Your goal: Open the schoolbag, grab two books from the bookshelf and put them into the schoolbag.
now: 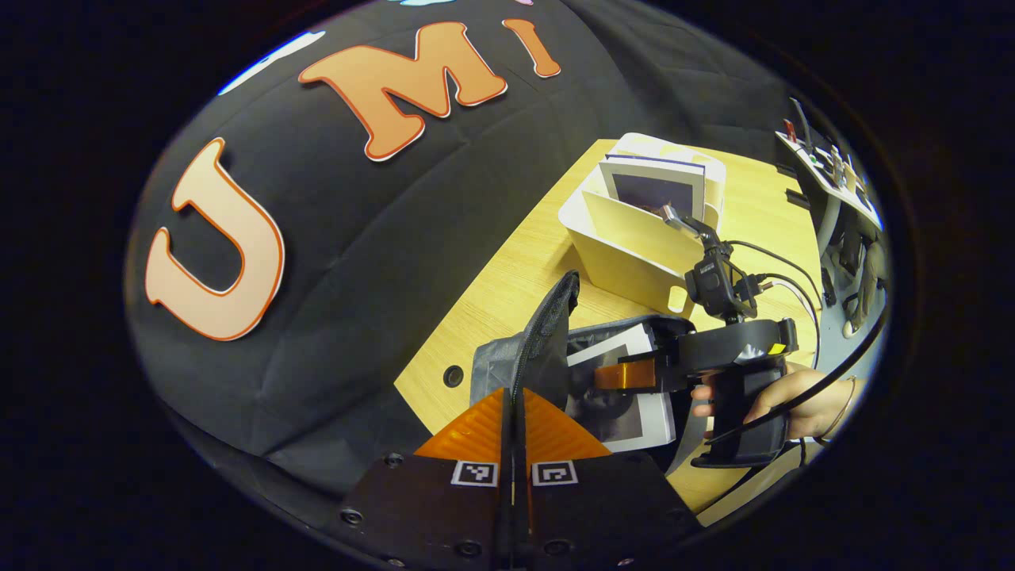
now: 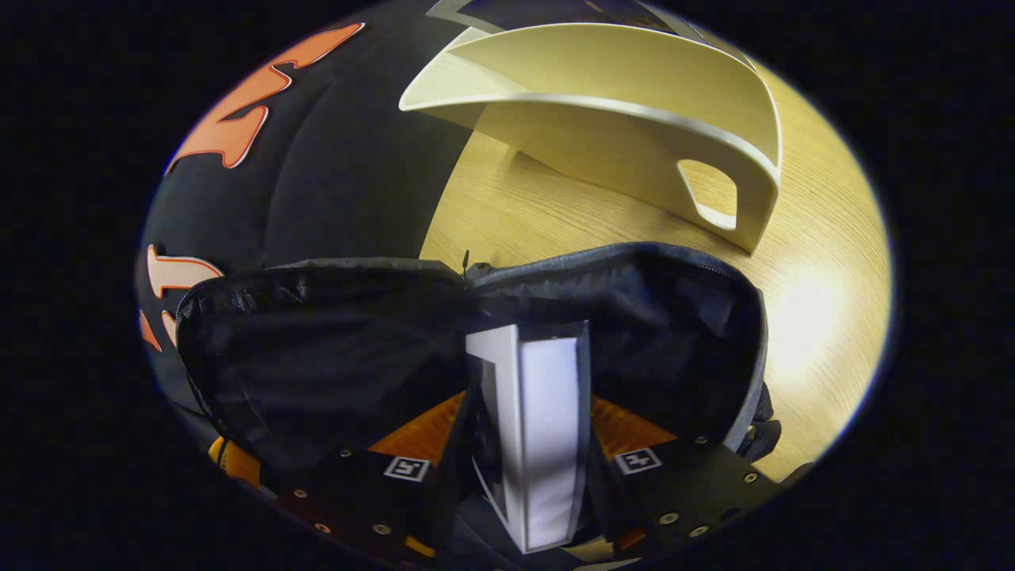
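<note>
The dark schoolbag [image 1: 547, 333] lies open on the wooden table [image 1: 507, 277]. My left gripper [image 1: 514, 396] is shut on the edge of its flap and holds it up. In the left gripper view, my right gripper [image 1: 626, 374], held by a hand [image 1: 801, 400], grips a white book [image 1: 634, 420] at the bag's mouth. In the right gripper view, that book [image 2: 547, 428] stands edge-on between the fingers of my right gripper [image 2: 527, 412], partly inside the schoolbag [image 2: 317, 341]. Behind it stands the cream bookshelf [image 1: 626, 246], with another book [image 1: 658, 190] upright inside.
The bookshelf [image 2: 618, 103] has a cut-out handle on the side facing the bag. Bare table [image 2: 809, 333] lies to the right of the bag. A round cable hole [image 1: 453, 375] sits near the table's edge by the black cloth wall. Cables trail from the right gripper.
</note>
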Available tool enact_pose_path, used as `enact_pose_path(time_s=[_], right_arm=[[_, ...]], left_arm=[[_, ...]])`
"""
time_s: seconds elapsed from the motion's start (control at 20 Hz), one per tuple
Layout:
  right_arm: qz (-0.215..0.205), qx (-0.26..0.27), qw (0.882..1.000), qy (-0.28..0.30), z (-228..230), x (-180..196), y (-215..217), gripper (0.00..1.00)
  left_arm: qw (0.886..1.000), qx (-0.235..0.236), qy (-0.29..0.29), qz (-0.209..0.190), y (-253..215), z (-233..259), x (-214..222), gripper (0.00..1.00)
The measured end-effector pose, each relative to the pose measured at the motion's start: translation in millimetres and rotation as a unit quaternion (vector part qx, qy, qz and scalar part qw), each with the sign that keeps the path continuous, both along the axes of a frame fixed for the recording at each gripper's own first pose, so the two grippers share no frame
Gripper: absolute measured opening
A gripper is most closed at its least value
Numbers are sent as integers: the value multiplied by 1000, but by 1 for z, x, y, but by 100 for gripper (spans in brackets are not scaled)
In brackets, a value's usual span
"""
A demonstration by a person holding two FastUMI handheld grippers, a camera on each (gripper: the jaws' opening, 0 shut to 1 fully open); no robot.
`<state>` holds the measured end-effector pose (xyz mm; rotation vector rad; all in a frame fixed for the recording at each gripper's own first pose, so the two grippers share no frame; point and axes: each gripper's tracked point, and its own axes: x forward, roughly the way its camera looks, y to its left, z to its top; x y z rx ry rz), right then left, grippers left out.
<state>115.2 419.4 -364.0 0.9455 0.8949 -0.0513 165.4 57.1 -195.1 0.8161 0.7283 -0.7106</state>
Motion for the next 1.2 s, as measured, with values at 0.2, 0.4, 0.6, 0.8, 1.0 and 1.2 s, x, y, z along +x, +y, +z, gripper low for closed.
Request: enact_pose_path(time_s=[0.2,0.4,0.6,0.8,1.0,1.2], right_arm=[[19,-31,999,20,4,-19,-20,98],[26,-52,998,16,21,-29,-46,98],[32,-85,996,10,38,-49,-76,98],[47,-122,991,19,49,-72,-111,98],[57,-156,986,29,63,-92,-152,99],[76,-222,971,43,84,-111,-200,98]], left_arm=[[1000,-22,16,7,-2,-4,-4,2],[999,-37,31,12,-4,-11,-9,2],[997,-52,43,24,2,-16,-15,2],[997,-58,40,30,6,-15,-17,2],[996,-67,44,38,6,-18,-21,2],[995,-74,47,47,7,-21,-22,1]])
